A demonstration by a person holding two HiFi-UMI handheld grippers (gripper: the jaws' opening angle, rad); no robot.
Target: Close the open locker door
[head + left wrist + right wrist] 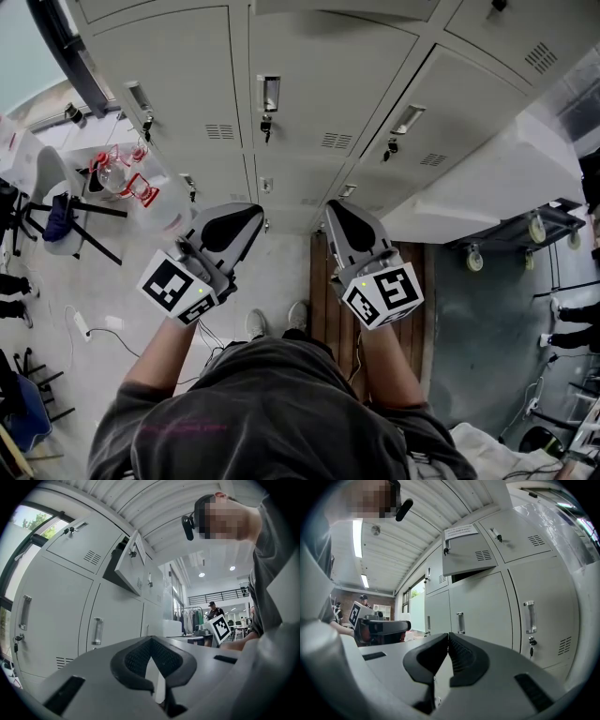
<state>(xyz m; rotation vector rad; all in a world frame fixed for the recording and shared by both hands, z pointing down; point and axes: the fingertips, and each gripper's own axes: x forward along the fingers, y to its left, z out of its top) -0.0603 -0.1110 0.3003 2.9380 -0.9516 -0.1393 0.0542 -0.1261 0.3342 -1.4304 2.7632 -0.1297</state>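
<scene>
I stand facing a wall of grey lockers [309, 103]. One upper locker door [129, 564] hangs ajar, swung outward from its top row; the right gripper view shows the same door [468, 552] above and ahead, with a paper notice on it. My left gripper [248, 217] and right gripper [333, 211] are held side by side at waist height, pointing level at the lower lockers, well below the open door. The left gripper [149, 639] has its tips together with nothing between them. The right gripper [448, 634] is likewise shut and empty.
A white cabinet top [487, 178] juts out at the right, with a wheeled cart [525, 234] beyond it. A wooden pallet [337, 309] lies under my feet. At the left are a chair [56, 211] and clear bottles [122, 173]. A person [213, 611] stands far off.
</scene>
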